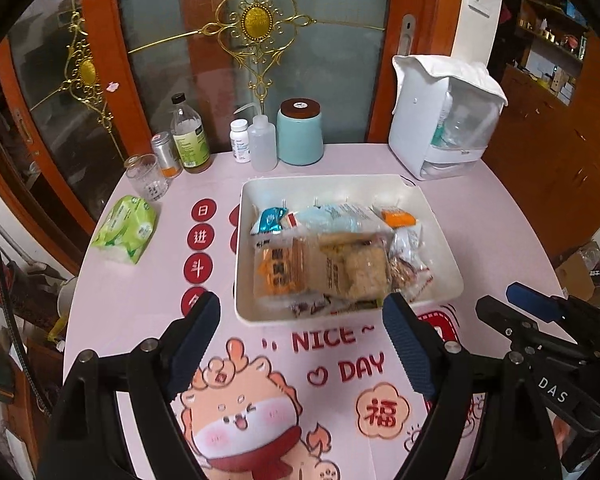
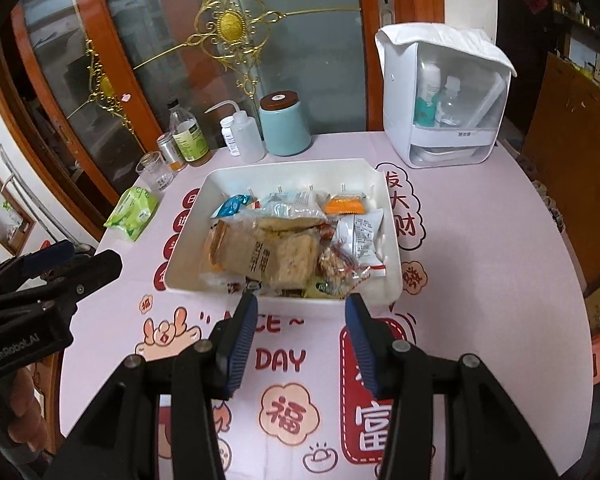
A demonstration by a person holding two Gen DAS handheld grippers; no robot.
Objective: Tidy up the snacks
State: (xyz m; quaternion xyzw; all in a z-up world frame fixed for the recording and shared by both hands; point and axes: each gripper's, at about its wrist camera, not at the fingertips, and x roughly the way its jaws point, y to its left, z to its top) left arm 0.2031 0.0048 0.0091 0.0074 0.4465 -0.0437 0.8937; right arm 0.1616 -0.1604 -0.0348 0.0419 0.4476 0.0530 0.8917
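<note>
Both grippers empty: left gripper (image 1: 300, 344) spread wide, right gripper (image 2: 300, 340) about half open, nothing between the jaws. Snacks (image 1: 324, 264) piled in the white tray (image 1: 440, 240) at table centre, just beyond both sets of tips. Largest packet lying left to right across the pile. Right gripper seemingly squarer to it, left offset leftward.

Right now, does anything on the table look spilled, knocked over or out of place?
Nothing stands out. The snack packets are all heaped loosely inside the white tray, none on the tablecloth. The bottles, glass and teal canister stand upright at the back; the green tissue pack lies flat beside the tray.
</note>
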